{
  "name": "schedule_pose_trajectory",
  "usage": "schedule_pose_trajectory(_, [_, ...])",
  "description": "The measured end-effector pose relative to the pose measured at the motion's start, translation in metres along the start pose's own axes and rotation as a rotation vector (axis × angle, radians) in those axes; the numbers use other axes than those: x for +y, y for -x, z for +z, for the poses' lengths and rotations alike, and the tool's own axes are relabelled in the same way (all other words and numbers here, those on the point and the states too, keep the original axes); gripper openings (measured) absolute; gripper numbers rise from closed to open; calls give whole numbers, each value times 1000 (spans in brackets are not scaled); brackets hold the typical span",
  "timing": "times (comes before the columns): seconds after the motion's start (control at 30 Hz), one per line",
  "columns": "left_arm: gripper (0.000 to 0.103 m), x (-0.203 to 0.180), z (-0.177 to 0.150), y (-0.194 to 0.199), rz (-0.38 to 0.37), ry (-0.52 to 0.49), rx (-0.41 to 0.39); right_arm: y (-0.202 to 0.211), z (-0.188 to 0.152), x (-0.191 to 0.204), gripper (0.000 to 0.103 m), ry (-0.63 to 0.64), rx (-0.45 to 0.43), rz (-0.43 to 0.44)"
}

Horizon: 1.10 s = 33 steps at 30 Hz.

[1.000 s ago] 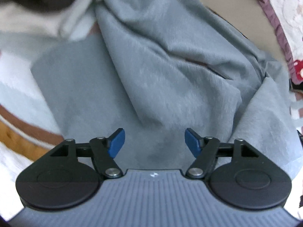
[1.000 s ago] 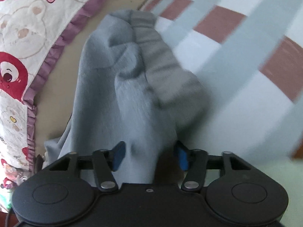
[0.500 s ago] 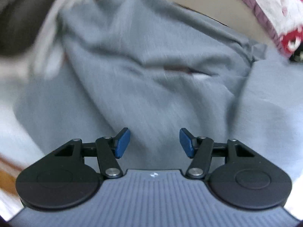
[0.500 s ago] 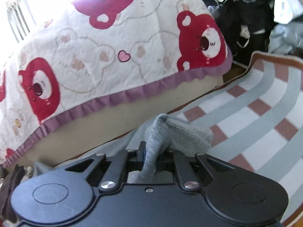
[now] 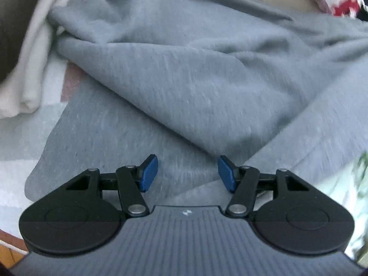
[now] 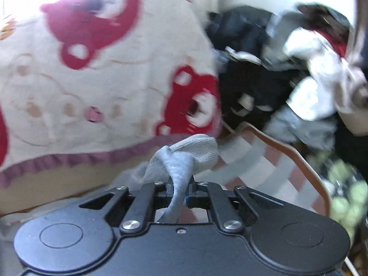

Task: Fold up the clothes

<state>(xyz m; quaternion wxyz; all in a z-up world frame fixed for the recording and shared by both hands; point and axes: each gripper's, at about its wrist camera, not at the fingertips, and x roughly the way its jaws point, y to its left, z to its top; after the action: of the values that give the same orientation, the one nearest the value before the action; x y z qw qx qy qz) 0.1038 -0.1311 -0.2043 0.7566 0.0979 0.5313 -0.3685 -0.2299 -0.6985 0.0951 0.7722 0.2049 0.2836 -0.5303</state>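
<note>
Clamping a ribbed cuff of the grey garment (image 6: 184, 158), the right gripper (image 6: 179, 192) had its jaws pinched tight on the cloth, with the gathered fabric bunched just ahead of the fingertips and a strand of it trailing back down between the arms toward the gripper body. Beyond that cuff lay the bear-print quilt (image 6: 96, 73) ahead and to the gripper's left, and a heap of unsorted clothes (image 6: 287, 73) ahead and to its right, both well apart from the held end; a striped mat (image 6: 257, 161) showed below.

Under the left gripper (image 5: 187, 172), the bulk of the same grey garment (image 5: 195, 87) spread ahead of and beneath the blue pads (image 5: 149, 172). Those jaws stood partly apart with nothing pressed between them; whether the cloth under them was touched could not be told. A thick diagonal fold ran from far ahead on that gripper's left down toward its right fingertip, so the garment's long line seemed to cross in front of the jaws rather than point along them. A white garment (image 5: 30, 69) lay off to the left.

One end was already taken by the right hand; the left was the nearer to the loose body of the cloth, and its next grasp would likely need an edge lying just ahead of its pads.
</note>
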Motion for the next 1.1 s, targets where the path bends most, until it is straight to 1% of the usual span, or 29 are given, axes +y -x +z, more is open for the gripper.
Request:
schedule_pose_trajectory(0.07, [58, -5, -2, -1, 11, -26, 14, -16, -23, -31, 6, -32, 43, -39])
schedule_pose_trajectory(0.1, [58, -7, -3, -1, 16, -28, 18, -27, -40, -48, 6, -57, 75, -64])
schedule_pose_trajectory(0.13, [58, -6, -2, -3, 36, -22, 28, -38, -58, -62, 6, -73, 109, -86])
schedule_pose_trajectory(0.17, [57, -6, -2, -1, 46, -10, 27, -52, -79, -73, 6, -74, 150, -105])
schedule_pose_trajectory(0.2, [57, -7, -2, 1, 55, 2, 24, -66, -101, -83, 8, -67, 195, -124])
schedule_pose_trajectory(0.23, [58, -8, -2, 3, 64, 14, 22, -77, -122, -90, 14, -65, 230, -139])
schedule_pose_trajectory(0.27, [58, -7, -1, 5, 53, 39, 17, -85, -140, -94, 17, -66, 252, -152])
schedule_pose_trajectory(0.3, [58, -7, 1, 7, 44, 66, 10, -92, -159, -98, 17, -67, 274, -164])
schedule_pose_trajectory(0.33, [58, -10, 4, 7, 42, 87, 5, -96, -175, -100, 25, -71, 285, -173])
schedule_pose_trajectory(0.4, [58, -15, 17, 8, 33, 107, -6, -91, -197, -99, 27, -89, 274, -172])
schedule_pose_trajectory(0.43, [58, -17, 26, 9, 30, 112, -23, -82, -202, -96, 27, -96, 249, -135])
schedule_pose_trajectory(0.47, [59, -20, 35, 8, 31, 105, -44, -71, -207, -90, 27, -101, 219, -76])
schedule_pose_trajectory(0.57, [61, -26, 60, 3, 42, 72, -117, -41, -214, -62, 32, -45, 150, 135])
schedule_pose_trajectory(0.6, [61, -28, 64, -1, 56, 44, -153, -31, -218, -51, 36, -17, 135, 221])
schedule_pose_trajectory(0.63, [61, -31, 67, -5, 70, 16, -189, -24, -223, -38, 43, 9, 132, 298])
schedule_pose_trajectory(0.67, [61, -31, 66, -10, 80, -4, -202, -18, -228, -22, 47, 43, 138, 368])
schedule_pose_trajectory(0.7, [61, -29, 65, -15, 75, 1, -177, -12, -233, -6, 48, 77, 145, 437])
schedule_pose_trajectory(0.73, [61, -23, 63, -16, 45, 34, -146, -7, -237, 11, 48, 136, 168, 474])
schedule_pose_trajectory(0.77, [61, -17, 62, -17, 14, 69, -115, -2, -240, 31, 48, 220, 211, 475])
schedule_pose_trajectory(0.8, [61, -10, 60, -12, -29, 96, -103, 4, -242, 47, 48, 294, 252, 458])
schedule_pose_trajectory(0.87, [61, -7, 58, -4, -34, 96, -106, 22, -241, 72, 48, 416, 331, 387])
schedule_pose_trajectory(0.9, [61, -5, 58, 0, -35, 95, -108, 33, -241, 85, 48, 452, 347, 372])
schedule_pose_trajectory(0.97, [61, -3, 51, 7, -8, 85, -115, 57, -238, 108, 48, 469, 324, 388])
schedule_pose_trajectory(1.0, [61, 0, 49, 9, -10, 91, -113, 70, -237, 119, 51, 478, 312, 396])
schedule_pose_trajectory(1.03, [61, 3, 47, 11, -13, 99, -111, 77, -240, 131, 55, 474, 310, 418])
schedule_pose_trajectory(1.1, [61, 9, 41, 13, -13, 133, -114, 84, -251, 155, 55, 438, 323, 491])
